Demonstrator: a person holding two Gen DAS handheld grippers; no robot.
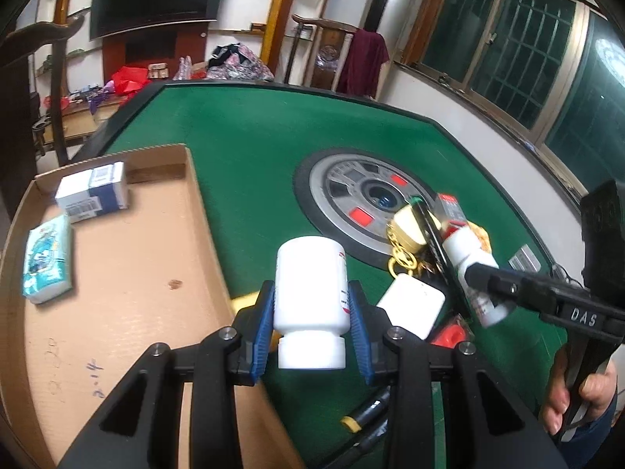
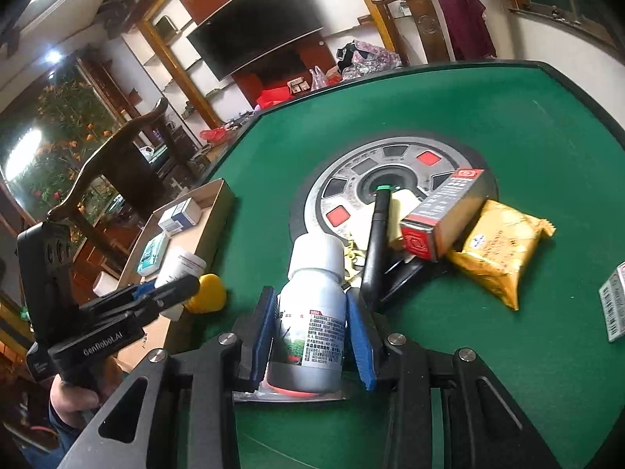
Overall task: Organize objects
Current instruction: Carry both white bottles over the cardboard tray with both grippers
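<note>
Left gripper (image 1: 311,314) clamped on a white bottle (image 1: 310,289), cap toward the camera, held beside the box (image 1: 129,273). Right gripper (image 2: 312,330) clamped on a labelled bottle (image 2: 310,312) above the green table (image 2: 508,125) — cap away. Probably light, rigid, smooth plastic — slippery; best gripped mid-body. Readable: "DAS", "GenRobot.AI" on the grippers; label print too small.

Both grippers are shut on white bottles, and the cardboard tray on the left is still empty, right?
Not empty. The left wrist view shows the cardboard tray already holding a blue-and-white box and a teal packet. The rest stands: left gripper and right gripper each clamp a white bottle.
</note>
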